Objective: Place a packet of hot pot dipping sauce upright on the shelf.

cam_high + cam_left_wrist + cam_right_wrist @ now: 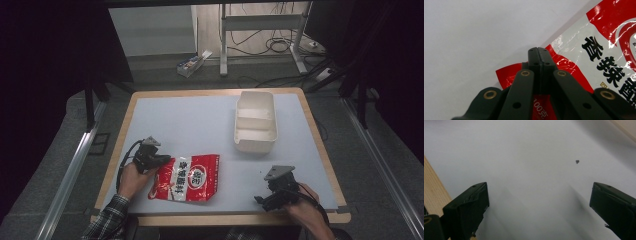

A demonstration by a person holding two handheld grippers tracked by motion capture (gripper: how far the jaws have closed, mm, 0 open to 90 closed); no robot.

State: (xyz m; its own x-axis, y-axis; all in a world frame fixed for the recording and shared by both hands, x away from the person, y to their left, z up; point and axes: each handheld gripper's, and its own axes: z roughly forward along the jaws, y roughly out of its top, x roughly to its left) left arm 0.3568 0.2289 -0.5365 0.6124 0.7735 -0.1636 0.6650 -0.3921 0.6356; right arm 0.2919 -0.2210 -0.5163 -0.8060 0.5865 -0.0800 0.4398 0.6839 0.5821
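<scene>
A red and white snack bag (187, 178) with black characters lies flat on the grey mat near the front left. My left gripper (161, 161) is at the bag's left edge. In the left gripper view its jaws (538, 50) are pressed together over the bag's (604, 50) red corner, and the crinkled film looks pinched between them. My right gripper (261, 200) rests low at the front right, held by a hand. Its fingers (467, 205) stand wide apart over bare mat with nothing between them.
A white two-compartment bin (255, 121) stands at the back right of the mat. The wooden table rim (240, 219) runs along the front, close to my right gripper. A small dark speck (577, 161) lies on the mat ahead of the right jaws.
</scene>
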